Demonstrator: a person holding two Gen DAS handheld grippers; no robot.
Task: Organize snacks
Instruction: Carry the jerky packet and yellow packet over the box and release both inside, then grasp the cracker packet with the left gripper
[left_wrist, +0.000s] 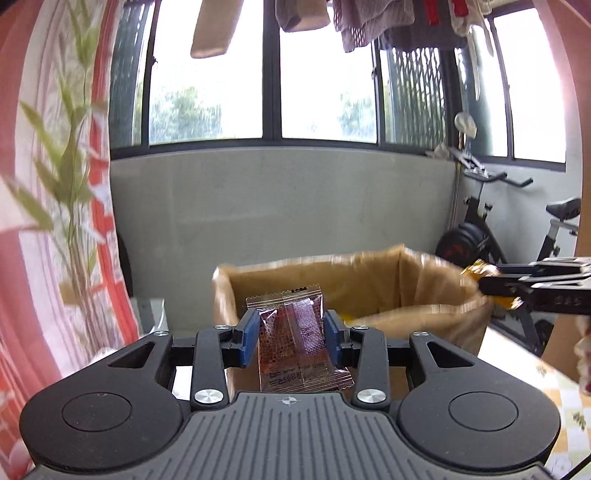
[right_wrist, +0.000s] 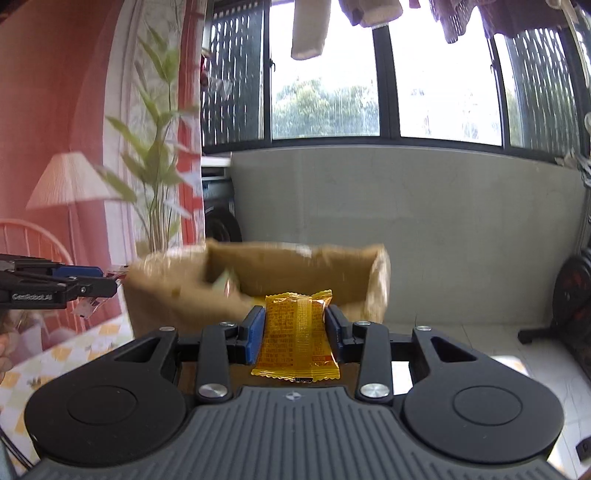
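The left gripper (left_wrist: 290, 338) has its blue pads pressed against both sides of a dark red snack packet (left_wrist: 295, 339), which stands upright between them, its crimped top edge above the fingertips. The jaws are narrowed to the packet's width. The right gripper (right_wrist: 295, 338) clamps a yellow snack packet (right_wrist: 297, 334) the same way, pads tight on either side, the packet upright with printed text facing the camera.

Both packets are held in the air in front of a brown paper-lined box (left_wrist: 369, 291), which sits open-topped on the table (left_wrist: 535, 376) with a yellow-checked cloth. In the left wrist view the right gripper enters from the right edge near the box rim; in the right wrist view the left gripper appears at the left edge beside the box.

Counted: two grippers, two held packets, one box. Something pale and yellow lies inside the box, too blurred to identify
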